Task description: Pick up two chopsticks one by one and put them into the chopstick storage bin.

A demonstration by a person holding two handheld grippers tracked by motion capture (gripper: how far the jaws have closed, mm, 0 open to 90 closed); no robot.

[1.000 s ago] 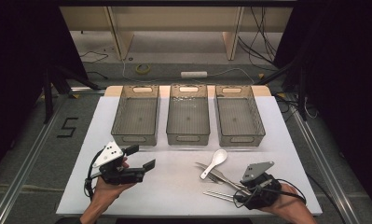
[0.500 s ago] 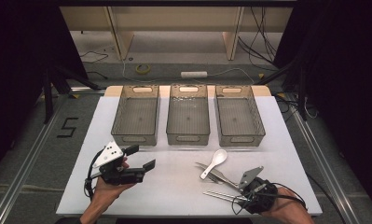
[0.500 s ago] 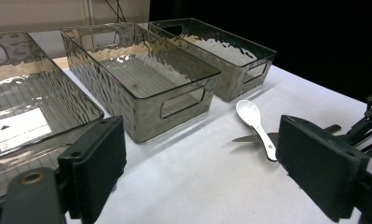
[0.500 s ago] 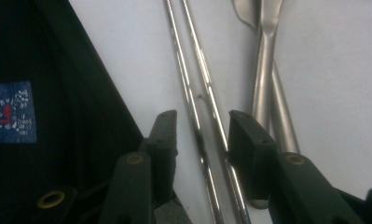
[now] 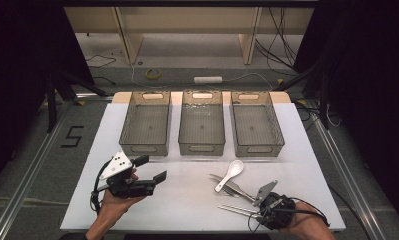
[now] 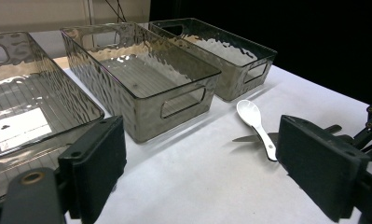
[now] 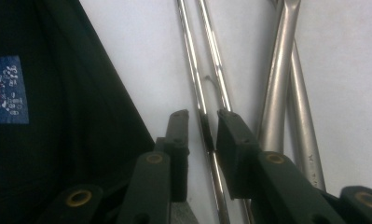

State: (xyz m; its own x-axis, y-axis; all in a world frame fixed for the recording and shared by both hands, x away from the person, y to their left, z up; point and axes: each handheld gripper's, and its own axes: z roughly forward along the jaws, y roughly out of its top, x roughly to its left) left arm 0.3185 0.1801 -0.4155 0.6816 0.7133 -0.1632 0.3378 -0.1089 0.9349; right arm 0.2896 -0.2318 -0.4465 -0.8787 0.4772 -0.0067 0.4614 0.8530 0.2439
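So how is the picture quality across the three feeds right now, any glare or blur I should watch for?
High view: even light on the white table, dark surroundings, a bit soft. Left gripper view: sharp, with bright glare on the rippled bins and soft shadows under the white spoon. Right gripper view: very close, the chopsticks between the right tool look slightly blurred.

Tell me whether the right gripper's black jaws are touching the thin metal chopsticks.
Cannot tell. In the right gripper view the right gripper has been closing around one thin metal chopstick, but a sliver of gap seems left; the other chopstick lies alongside.
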